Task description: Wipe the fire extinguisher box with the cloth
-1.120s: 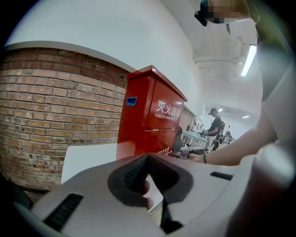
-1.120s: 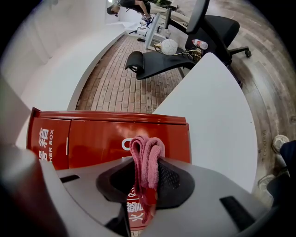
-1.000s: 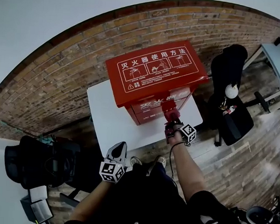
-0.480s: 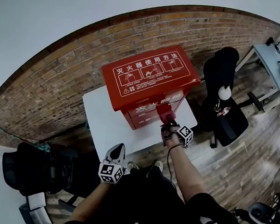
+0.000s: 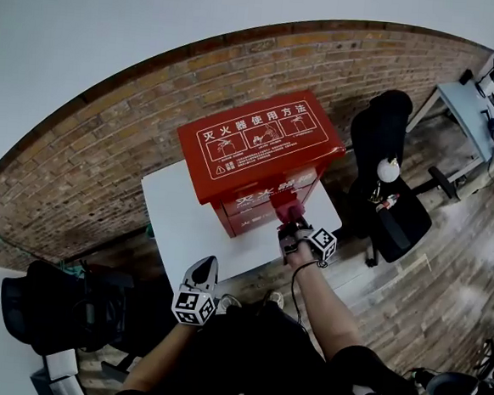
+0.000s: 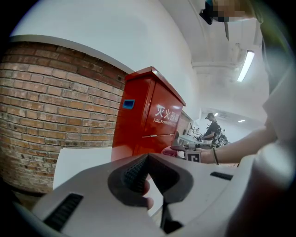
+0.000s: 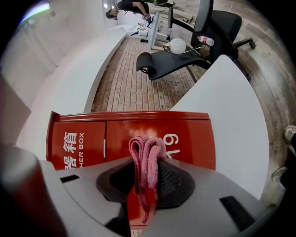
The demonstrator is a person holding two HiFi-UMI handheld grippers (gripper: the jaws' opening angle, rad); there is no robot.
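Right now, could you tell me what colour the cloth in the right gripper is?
Pink; the cloth shows best in the right gripper view.

A white table point(image 5: 181, 217) stands beside the brick wall point(image 5: 105, 164). Only the red fire extinguisher box point(image 5: 255, 146) sits on it, toward the back

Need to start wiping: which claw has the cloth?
The right claw, shut on the pink cloth by the red box; the left claw is shut and empty.

This looks like an office or shared workroom, though the wide lens bends the far end. A black swivel chair point(image 5: 402, 226) stands on a wooden floor point(image 5: 463, 269) near a desk point(image 5: 459, 103). There is a brick wall point(image 5: 88, 163) and a ceiling strip light point(image 6: 245, 65).
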